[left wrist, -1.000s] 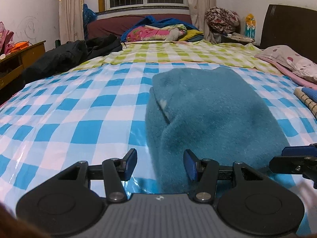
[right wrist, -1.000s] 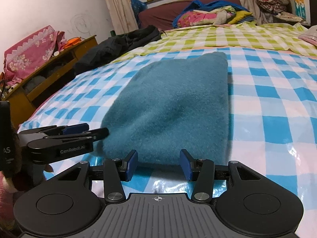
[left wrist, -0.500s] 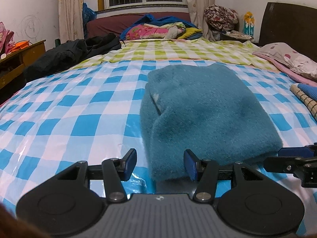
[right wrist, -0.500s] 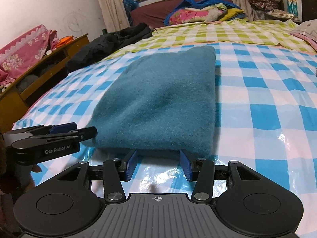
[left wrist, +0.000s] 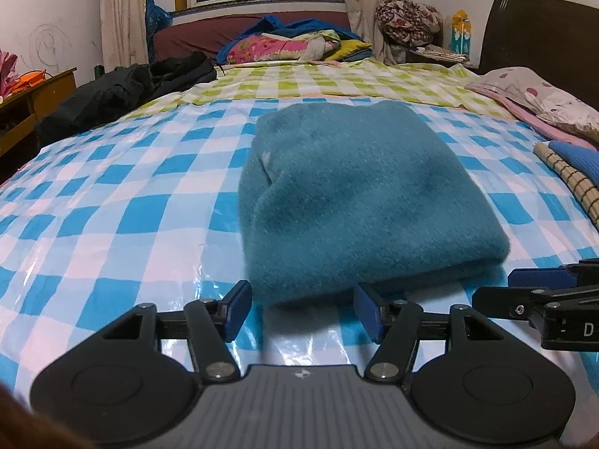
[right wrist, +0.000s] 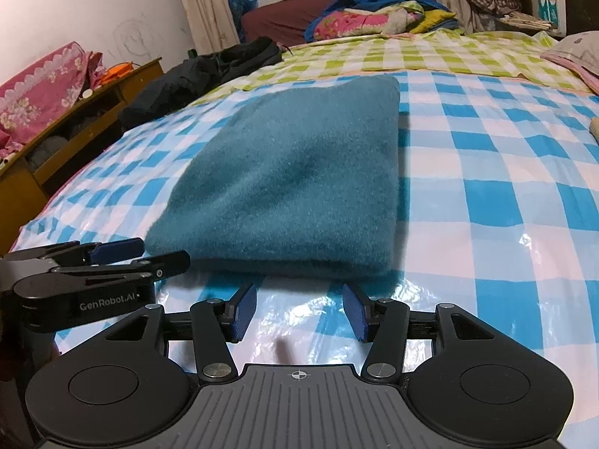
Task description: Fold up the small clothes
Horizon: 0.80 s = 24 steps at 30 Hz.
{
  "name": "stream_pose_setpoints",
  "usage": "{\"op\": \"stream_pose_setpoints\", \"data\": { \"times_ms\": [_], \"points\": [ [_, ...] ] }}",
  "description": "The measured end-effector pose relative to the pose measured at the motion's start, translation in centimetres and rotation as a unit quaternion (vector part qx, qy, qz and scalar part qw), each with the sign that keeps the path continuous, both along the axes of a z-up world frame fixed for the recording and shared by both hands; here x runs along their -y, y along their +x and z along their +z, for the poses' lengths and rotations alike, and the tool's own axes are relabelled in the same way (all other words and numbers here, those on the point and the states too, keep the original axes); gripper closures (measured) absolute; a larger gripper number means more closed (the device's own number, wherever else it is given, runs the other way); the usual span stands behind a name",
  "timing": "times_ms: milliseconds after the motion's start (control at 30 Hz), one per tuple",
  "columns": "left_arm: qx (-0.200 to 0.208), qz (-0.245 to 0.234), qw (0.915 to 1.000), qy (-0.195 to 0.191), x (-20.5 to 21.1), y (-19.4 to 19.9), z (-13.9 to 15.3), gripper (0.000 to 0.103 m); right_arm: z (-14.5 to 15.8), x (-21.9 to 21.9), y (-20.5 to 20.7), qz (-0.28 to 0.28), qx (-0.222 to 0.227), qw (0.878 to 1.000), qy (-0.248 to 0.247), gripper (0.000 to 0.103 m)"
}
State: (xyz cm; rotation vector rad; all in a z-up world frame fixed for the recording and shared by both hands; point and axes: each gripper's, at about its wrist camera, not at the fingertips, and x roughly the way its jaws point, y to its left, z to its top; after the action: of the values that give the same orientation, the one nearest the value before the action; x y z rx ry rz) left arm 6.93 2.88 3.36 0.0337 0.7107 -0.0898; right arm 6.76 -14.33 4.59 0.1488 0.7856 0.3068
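A teal fleece garment (left wrist: 355,194) lies folded into a thick rectangle on the blue-checked sheet (left wrist: 112,217); it also shows in the right wrist view (right wrist: 299,183). My left gripper (left wrist: 301,310) is open and empty just short of the garment's near left corner. My right gripper (right wrist: 297,314) is open and empty just short of its near right edge. Each gripper shows side-on in the other's view: the right one (left wrist: 539,292) at the lower right, the left one (right wrist: 112,258) at the lower left.
Black clothes (left wrist: 123,86) lie at the far left of the bed. Folded clothes (left wrist: 572,164) and a pillow (left wrist: 543,93) lie at the right. A pile of bedding (left wrist: 295,41) is at the back. A wooden cabinet (right wrist: 56,142) stands left of the bed.
Both grippers have drawn back toward me from the garment's near edge. They stay open. The folded garment lies where it was.
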Motion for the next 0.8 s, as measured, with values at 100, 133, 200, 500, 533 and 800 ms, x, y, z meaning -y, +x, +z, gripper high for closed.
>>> {"op": "stream_pose_setpoints", "data": {
  "times_ms": [100,133,200,500,533,800],
  "points": [
    [-0.006,0.003,1.0,-0.007,0.2,-0.4,-0.2,0.03,-0.1,0.0,-0.4,-0.002,0.0,1.0,-0.001,0.05],
    [-0.009,0.003,0.9999,-0.008,0.3,-0.6,-0.3,0.03,-0.2,0.1,-0.6,-0.003,0.0,1.0,-0.002,0.048],
    [-0.014,0.004,0.9999,-0.006,0.4,-0.9,-0.5,0.028,-0.3,0.0,-0.9,-0.004,-0.001,1.0,-0.006,0.047],
    [-0.022,0.001,0.9997,-0.002,1.3,-2.3,-1.1,0.022,-1.0,0.1,-2.1,-0.012,-0.003,1.0,-0.016,0.046],
    [-0.023,0.0,0.9997,-0.004,1.4,-2.4,-1.1,0.022,-1.1,0.1,-2.1,-0.012,-0.004,1.0,-0.018,0.045],
    [-0.026,-0.003,0.9996,0.002,1.9,-3.0,-1.4,0.016,-1.5,0.1,-2.6,-0.019,-0.006,1.0,-0.024,0.043]
  ]
}}
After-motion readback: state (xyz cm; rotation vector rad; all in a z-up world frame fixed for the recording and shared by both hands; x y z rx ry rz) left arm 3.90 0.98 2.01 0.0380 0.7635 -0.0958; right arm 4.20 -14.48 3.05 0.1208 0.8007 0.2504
